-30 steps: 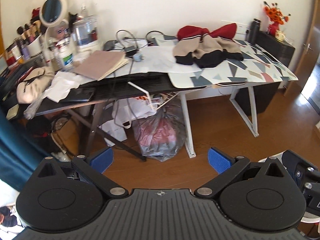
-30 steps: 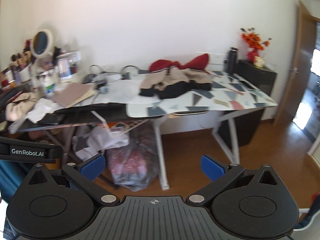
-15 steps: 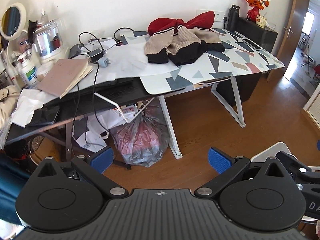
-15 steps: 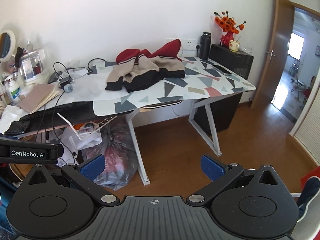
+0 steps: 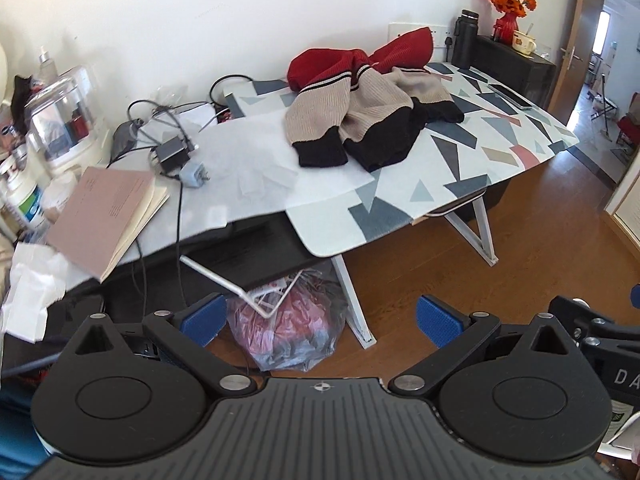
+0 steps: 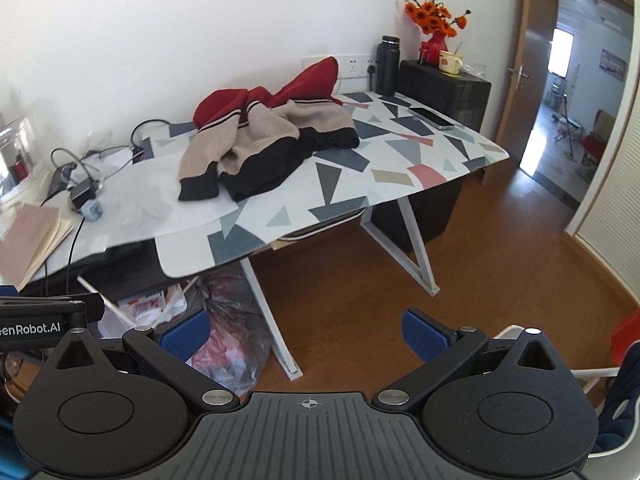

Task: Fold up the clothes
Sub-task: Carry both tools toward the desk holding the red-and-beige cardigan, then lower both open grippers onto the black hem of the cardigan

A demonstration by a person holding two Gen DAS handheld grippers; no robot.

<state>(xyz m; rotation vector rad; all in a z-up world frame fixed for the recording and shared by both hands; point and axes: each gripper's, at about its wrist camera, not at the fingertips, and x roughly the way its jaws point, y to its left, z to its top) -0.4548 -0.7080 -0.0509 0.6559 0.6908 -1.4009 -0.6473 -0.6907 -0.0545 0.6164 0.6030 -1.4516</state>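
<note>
Sweater (image 5: 360,108) lies bunched, unfolded, on the table (image 5: 460,168), back toward the wall. Thick knit: soft, limp, I judge grippy; I'd pinch cuffs or hem. My left gripper (image 5: 318,318) and right gripper (image 6: 304,334) are both spread, empty, well short. Patterned cover, phone (image 6: 432,117) nearby; wood floor.
</note>
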